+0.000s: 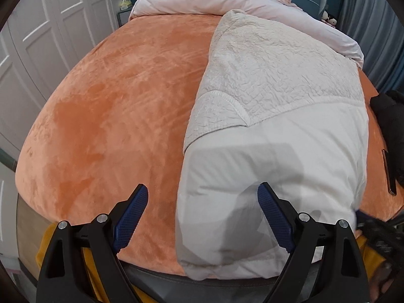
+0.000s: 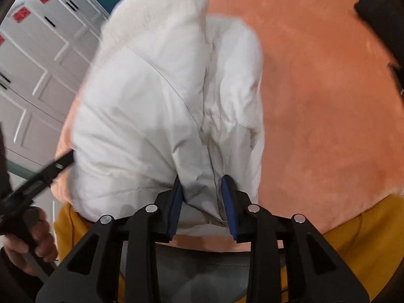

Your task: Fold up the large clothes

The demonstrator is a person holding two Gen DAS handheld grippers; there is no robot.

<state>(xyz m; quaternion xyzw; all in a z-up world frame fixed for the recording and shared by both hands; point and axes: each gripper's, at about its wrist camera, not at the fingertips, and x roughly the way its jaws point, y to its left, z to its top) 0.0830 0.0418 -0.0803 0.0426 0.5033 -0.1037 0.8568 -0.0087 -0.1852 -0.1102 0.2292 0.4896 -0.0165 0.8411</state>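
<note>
The right gripper (image 2: 203, 202) tilts steeply down at the near edge of the orange bedspread (image 2: 328, 101), its narrowed jaws pinching a fold of the white padded jacket (image 2: 141, 116) lying just ahead. The left gripper (image 1: 202, 217) also angles down, spread wide and empty, one blue pad (image 1: 274, 217) over the jacket's near end, the other over bare bedspread.

We note a white jacket (image 1: 275, 166) with a cream crinkle-textured lining (image 1: 272, 60), an orange plush bed cover (image 1: 121, 96), a pale pink duvet (image 1: 192, 2), and black grippers with blue ribbed pads (image 1: 131, 214).
</note>
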